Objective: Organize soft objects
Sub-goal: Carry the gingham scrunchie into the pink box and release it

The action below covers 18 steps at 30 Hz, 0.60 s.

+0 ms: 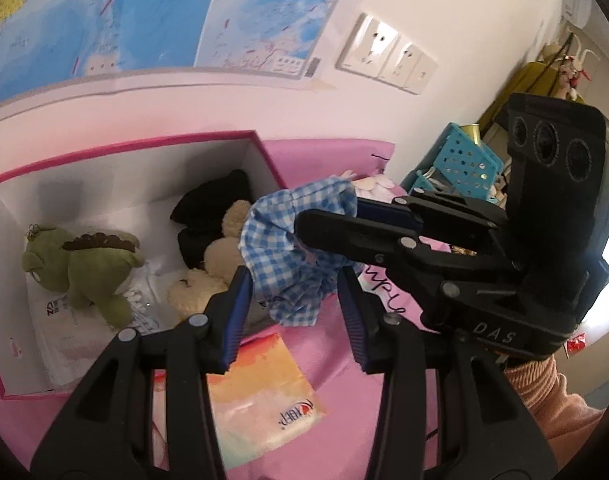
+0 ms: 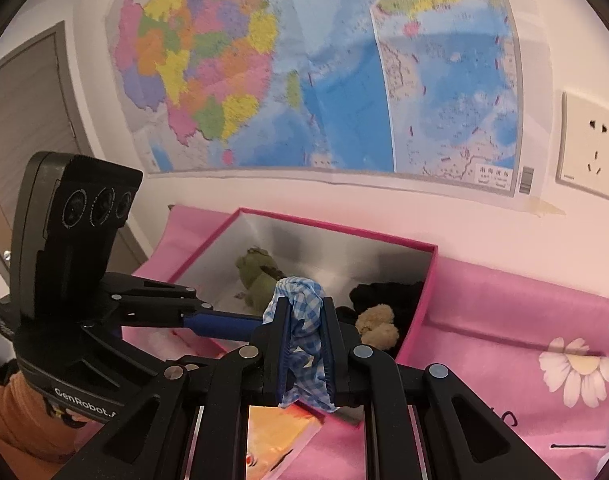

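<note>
Gripping blue gingham cloth point(image 2: 304, 320), right gripper point(image 2: 304, 344) clamped tight. Left gripper point(image 1: 292, 300) apart, cloth hanging between pads, contact unclear. Pink box point(image 1: 124, 148) at 9 o'clock holds green plush point(image 1: 84, 268), beige bear point(image 1: 220, 256) half hidden. Orange packet point(image 1: 260, 396) at 6.

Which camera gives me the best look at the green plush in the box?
The left wrist view: the green plush lies unobstructed on the white floor of the pink box, with its brown back ridge and keychain visible. In the right wrist view it sits farther off, partly hidden behind the blue checked cloth.
</note>
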{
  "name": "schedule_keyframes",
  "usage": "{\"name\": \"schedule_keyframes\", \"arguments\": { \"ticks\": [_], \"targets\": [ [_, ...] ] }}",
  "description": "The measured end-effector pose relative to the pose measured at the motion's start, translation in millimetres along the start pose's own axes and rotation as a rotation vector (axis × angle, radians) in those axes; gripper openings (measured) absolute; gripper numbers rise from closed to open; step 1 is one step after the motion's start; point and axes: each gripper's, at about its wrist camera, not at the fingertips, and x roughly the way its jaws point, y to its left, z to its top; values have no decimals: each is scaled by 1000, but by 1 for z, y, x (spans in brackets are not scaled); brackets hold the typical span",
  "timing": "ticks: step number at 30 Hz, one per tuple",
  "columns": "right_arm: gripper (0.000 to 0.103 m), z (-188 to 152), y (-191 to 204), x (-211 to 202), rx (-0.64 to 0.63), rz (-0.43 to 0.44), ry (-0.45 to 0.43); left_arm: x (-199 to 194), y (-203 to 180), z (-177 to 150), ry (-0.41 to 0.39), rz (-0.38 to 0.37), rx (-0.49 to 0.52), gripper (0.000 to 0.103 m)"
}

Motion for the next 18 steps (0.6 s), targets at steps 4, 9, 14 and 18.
{"name": "schedule_keyframes", "arguments": {
  "ticks": [4, 9, 14, 18],
  "targets": [
    [16, -2, -5, 12, 4, -19, 21, 6, 6, 0, 19, 27, -14, 46],
    [28, -6, -12, 22, 24, -64, 38, 8, 10, -3, 28, 44, -25, 46],
    [29, -12, -13, 24, 25, -73, 48, 2, 7, -8, 15, 58, -1, 46],
    [29, -16, -9, 23, 16, -73, 55, -7, 4, -15, -1, 60, 19, 46]
  ]
}}
